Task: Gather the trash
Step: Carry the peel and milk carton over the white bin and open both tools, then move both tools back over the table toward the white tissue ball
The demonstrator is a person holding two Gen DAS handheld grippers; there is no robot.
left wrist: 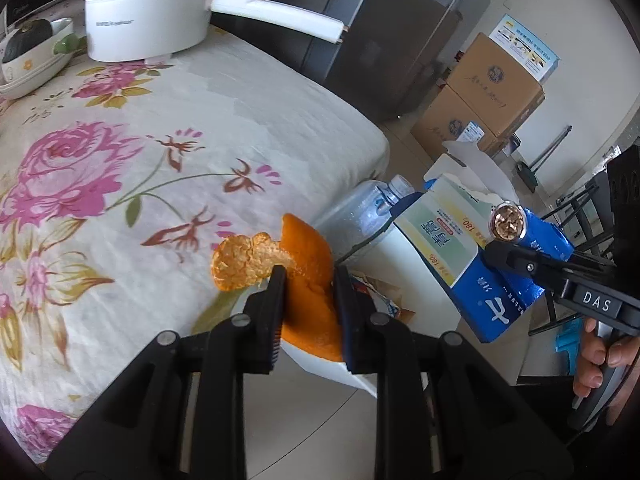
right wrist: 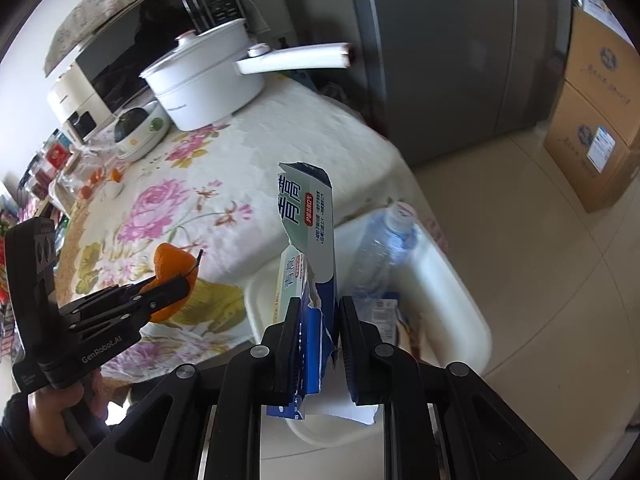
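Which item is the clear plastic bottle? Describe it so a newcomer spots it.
Start at the floral-clothed table and drop past its edge to the white plastic bin on the floor. The clear plastic bottle leans inside it: see-through, unlike the printed wrappers beneath.

Orange peel (left wrist: pixel 308 280): curled, pith side showing at its ragged end, clamped in my left claw (left wrist: pixel 306 280) just off the corner of the floral surface (left wrist: pixel 120 160), above the white bin's (right wrist: pixel 460 292) rim. Toothpaste box (right wrist: pixel 314 280): blue and pale green, torn open at its top, standing roughly upright in my right claw (right wrist: pixel 318 320), directly over the bin. Clear plastic bottle (right wrist: pixel 384 248): already in the bin, leaning against its wall, cap end up.
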